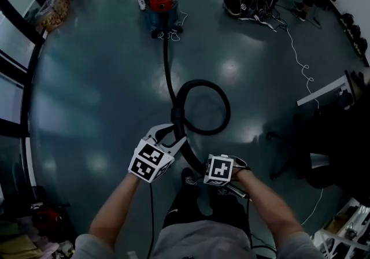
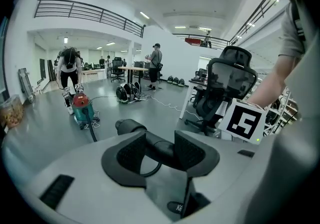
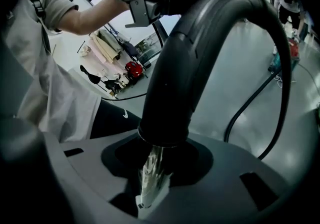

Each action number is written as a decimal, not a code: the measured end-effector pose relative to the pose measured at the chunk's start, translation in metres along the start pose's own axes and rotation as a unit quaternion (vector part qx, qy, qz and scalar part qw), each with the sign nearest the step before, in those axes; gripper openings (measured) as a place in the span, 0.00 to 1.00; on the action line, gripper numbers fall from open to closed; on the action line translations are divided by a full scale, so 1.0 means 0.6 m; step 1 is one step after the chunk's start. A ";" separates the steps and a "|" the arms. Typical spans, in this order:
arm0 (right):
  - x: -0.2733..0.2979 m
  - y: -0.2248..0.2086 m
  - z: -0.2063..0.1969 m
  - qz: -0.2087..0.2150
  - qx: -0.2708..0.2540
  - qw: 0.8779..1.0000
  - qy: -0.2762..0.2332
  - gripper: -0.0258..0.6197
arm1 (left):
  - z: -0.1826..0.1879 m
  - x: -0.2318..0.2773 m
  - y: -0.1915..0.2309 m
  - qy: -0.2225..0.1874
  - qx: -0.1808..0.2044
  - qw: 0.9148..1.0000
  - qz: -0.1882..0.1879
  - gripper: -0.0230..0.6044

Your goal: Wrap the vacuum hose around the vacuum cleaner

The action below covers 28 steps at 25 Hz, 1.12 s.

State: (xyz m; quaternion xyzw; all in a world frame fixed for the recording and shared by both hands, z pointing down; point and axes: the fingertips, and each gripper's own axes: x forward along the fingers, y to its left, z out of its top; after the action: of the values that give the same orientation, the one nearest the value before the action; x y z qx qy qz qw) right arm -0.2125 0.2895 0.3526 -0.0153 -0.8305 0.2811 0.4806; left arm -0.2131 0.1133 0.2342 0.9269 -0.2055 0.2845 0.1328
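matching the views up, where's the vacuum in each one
Head view: the vacuum is at the top, left of centre.
Left gripper view: at the left, about mid-height.
Right gripper view: small, at the right edge.
Shared landmark: the black hose that leads from it, also seen at and.

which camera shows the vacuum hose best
The head view: the hose runs from the vacuum cleaner into a full loop. The left gripper view shows a short piece between its fingers; the right gripper view, its thick end close up.
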 end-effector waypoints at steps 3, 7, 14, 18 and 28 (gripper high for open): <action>-0.002 -0.004 0.026 0.023 0.006 1.000 0.001 0.26 | 0.012 -0.002 0.025 -0.002 -0.006 1.000 -0.006 0.32; -0.008 -0.018 0.055 0.033 0.010 0.999 -0.017 0.26 | 0.022 -0.005 0.054 0.011 -0.005 1.000 -0.004 0.32; -0.014 -0.054 0.105 0.047 0.001 0.997 -0.067 0.26 | 0.021 -0.024 0.093 0.073 0.069 0.995 0.011 0.32; -0.027 -0.081 0.109 0.055 0.019 0.993 -0.106 0.25 | 0.047 -0.026 0.083 0.099 0.122 0.987 -0.030 0.32; -0.069 -0.133 0.095 0.066 0.022 0.982 -0.175 0.25 | 0.036 0.056 -0.006 0.287 0.231 0.905 -0.212 0.41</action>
State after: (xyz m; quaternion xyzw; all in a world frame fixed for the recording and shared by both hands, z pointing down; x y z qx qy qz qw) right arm -0.2165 0.1844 0.3368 -0.0101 -0.8925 0.3287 0.3089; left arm -0.1758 0.0981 0.2360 0.8317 0.1144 0.5427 0.0259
